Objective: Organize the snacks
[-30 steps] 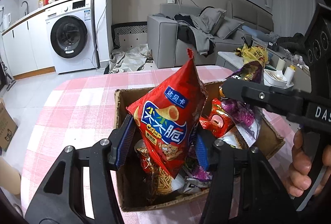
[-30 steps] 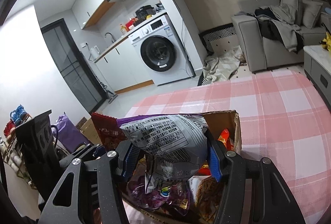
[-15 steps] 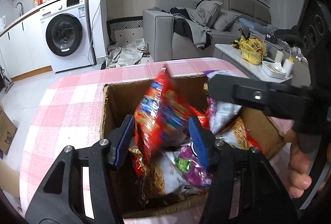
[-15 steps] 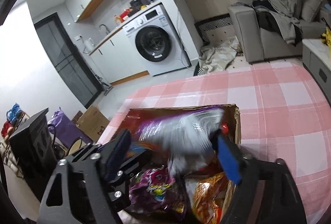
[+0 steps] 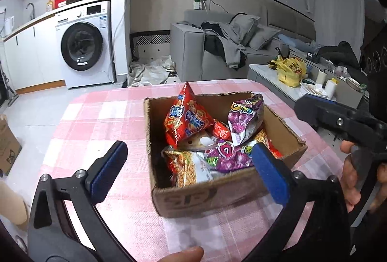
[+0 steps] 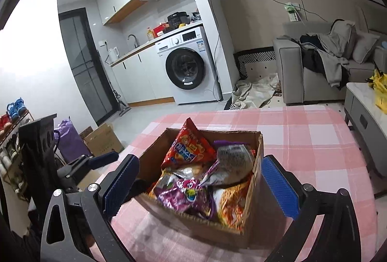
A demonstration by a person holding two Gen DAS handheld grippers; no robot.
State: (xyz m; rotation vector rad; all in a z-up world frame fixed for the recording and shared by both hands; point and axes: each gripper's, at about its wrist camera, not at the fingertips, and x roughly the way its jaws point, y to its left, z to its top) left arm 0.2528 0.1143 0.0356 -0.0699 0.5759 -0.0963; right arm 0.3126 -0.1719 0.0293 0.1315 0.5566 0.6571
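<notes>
Having just been opening, both claws, left (image 5: pixel 188 173) and right (image 6: pixel 199 185), gape empty over the snack box (image 5: pixel 217 196).

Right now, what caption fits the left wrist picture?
Open left gripper over a box of snacks on a pink table.

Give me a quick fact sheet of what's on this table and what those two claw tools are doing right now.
surface: table with pink checked cloth
container: open cardboard box
contents: red chip bag leaning upright, purple bag, more packets below
left gripper: jaws just opened wide, nothing between the pads
right gripper: jaws just opened wide, nothing gripped
background: washing machine, grey sofa
</notes>
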